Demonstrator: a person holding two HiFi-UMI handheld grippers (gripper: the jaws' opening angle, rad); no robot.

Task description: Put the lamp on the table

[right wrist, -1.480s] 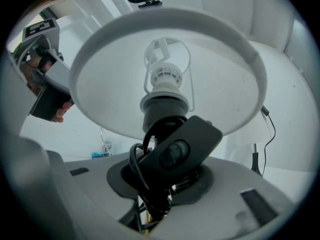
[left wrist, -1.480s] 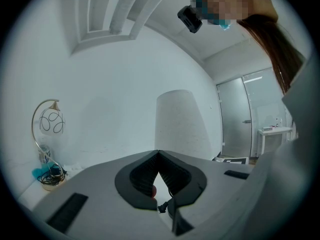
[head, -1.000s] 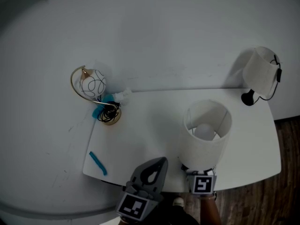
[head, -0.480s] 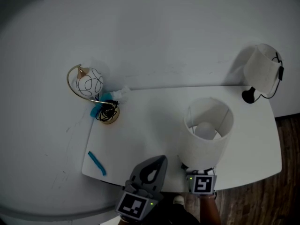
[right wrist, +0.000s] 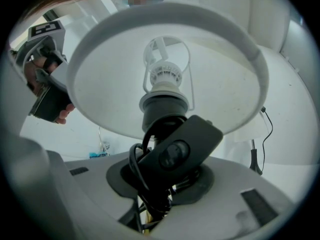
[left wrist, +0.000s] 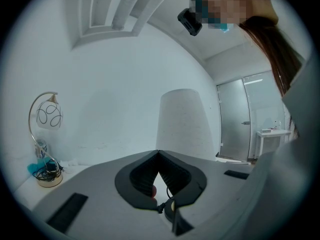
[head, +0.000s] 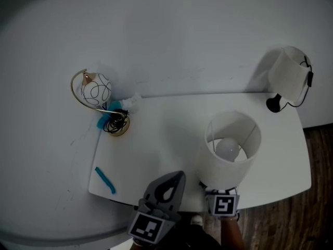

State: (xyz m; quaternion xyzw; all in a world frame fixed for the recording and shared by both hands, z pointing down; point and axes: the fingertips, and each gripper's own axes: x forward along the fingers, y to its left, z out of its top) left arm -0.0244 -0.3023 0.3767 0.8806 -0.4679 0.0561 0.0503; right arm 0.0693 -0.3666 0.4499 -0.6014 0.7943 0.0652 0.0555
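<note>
The right gripper (right wrist: 158,191) is clamped on the dark stem and wound cord (right wrist: 136,166) of the lamp (head: 222,166), under its white shade. The lamp stands up over the table (head: 161,139), at its near edge. It may be touching the table, but the shade hides that. The left gripper (left wrist: 159,158) is just beside the lamp, with its jaws together and empty.

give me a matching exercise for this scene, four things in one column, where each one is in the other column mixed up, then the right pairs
Things
1. white drum-shade lamp
2. gold arc lamp with a patterned globe
3. black-based lamp with a tilted white shade
4. blue strip

Places
A. back left corner of the white table
B. near the table's front left edge
C. clamped in the right gripper
D. the table's back right corner

Pairs: 1-C, 2-A, 3-D, 4-B
</note>
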